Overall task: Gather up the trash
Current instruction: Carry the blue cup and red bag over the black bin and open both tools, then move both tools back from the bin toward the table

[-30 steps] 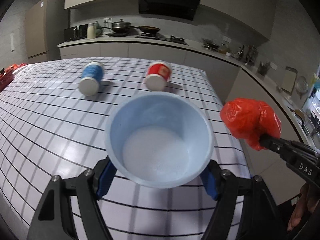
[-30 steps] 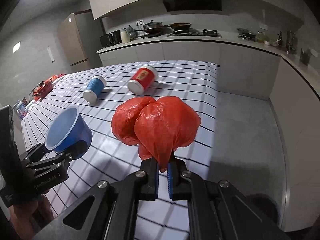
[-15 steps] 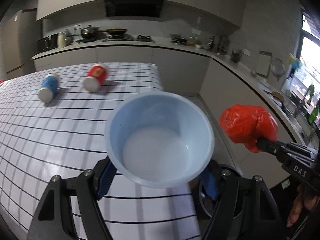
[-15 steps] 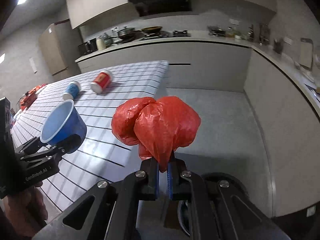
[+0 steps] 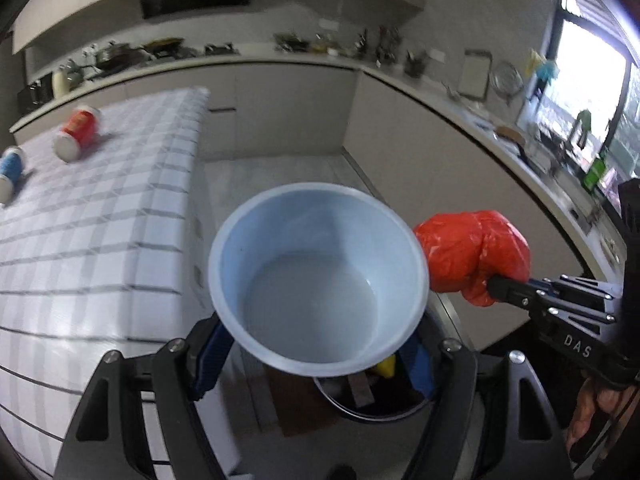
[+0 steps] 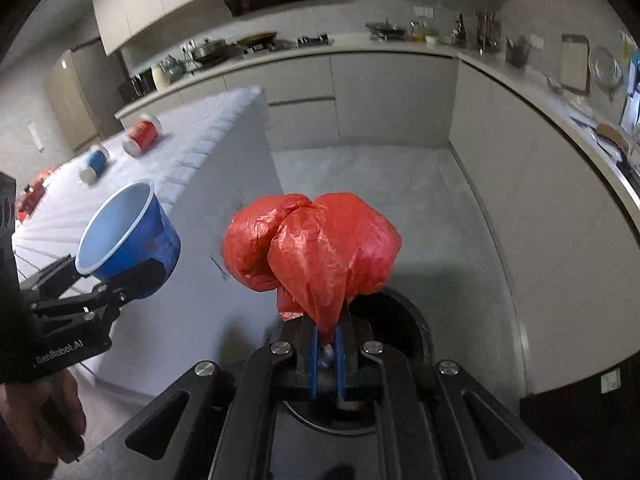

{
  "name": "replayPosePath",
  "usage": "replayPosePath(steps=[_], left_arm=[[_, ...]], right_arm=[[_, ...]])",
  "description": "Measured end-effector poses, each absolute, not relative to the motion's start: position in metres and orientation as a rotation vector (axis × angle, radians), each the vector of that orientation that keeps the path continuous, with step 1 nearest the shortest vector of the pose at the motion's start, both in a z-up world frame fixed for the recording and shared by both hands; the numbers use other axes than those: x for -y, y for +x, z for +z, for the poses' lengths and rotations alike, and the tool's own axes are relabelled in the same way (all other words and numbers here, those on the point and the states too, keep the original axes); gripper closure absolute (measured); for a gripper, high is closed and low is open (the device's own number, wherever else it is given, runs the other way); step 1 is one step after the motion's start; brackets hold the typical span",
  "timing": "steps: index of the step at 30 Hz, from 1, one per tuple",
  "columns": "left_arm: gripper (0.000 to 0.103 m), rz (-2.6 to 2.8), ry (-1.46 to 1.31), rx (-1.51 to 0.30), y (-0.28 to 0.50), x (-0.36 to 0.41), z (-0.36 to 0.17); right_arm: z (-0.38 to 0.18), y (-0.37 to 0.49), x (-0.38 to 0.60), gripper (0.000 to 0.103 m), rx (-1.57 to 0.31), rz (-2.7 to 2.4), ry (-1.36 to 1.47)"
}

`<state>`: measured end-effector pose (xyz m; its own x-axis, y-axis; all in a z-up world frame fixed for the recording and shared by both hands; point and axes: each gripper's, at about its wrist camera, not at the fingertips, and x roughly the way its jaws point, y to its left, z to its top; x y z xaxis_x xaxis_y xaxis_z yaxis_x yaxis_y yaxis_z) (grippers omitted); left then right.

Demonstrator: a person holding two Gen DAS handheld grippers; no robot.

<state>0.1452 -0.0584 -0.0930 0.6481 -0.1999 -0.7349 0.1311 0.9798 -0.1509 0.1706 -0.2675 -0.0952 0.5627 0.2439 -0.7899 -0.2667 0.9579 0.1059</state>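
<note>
My left gripper (image 5: 316,356) is shut on a blue paper bowl (image 5: 316,276), empty and white inside, held off the table's edge. My right gripper (image 6: 327,330) is shut on the knotted neck of a red plastic bag (image 6: 316,248). The bag hangs over a black round bin (image 6: 404,320) on the floor. In the left wrist view the bin (image 5: 372,412) shows under the bowl with scraps inside, and the red bag (image 5: 472,256) sits just right of the bowl. A red cup (image 5: 78,130) and a blue cup (image 5: 10,170) lie on their sides on the table.
The table with its grid cloth (image 5: 100,240) is at the left, its corner near the bin. Grey kitchen cabinets (image 6: 380,96) and a cluttered counter (image 5: 500,136) run along the back and right. Bare grey floor (image 6: 380,184) lies between them.
Both grippers have swung to the right, from above the table to beyond its edge and over the bin. The bowl and the red bag stay gripped.
</note>
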Motion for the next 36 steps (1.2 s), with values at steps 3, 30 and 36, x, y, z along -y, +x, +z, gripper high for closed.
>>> replayPosePath(steps=[3, 30, 36], left_arm=[[0.028, -0.206, -0.078, -0.891, 0.145, 0.078, -0.116], [0.000, 0.005, -0.103, -1.147, 0.159, 0.115, -0.210], [0.000, 0.032, -0.090, -1.075, 0.156, 0.118, -0.173]], right_arm=[[-0.123, 0.170, 0.287, 0.096, -0.981, 0.300, -0.050], [-0.241, 0.223, 0.337, 0.007, -1.151, 0.428, -0.332], [-0.224, 0.232, 0.347, 0.005, -1.154, 0.349, -0.270]])
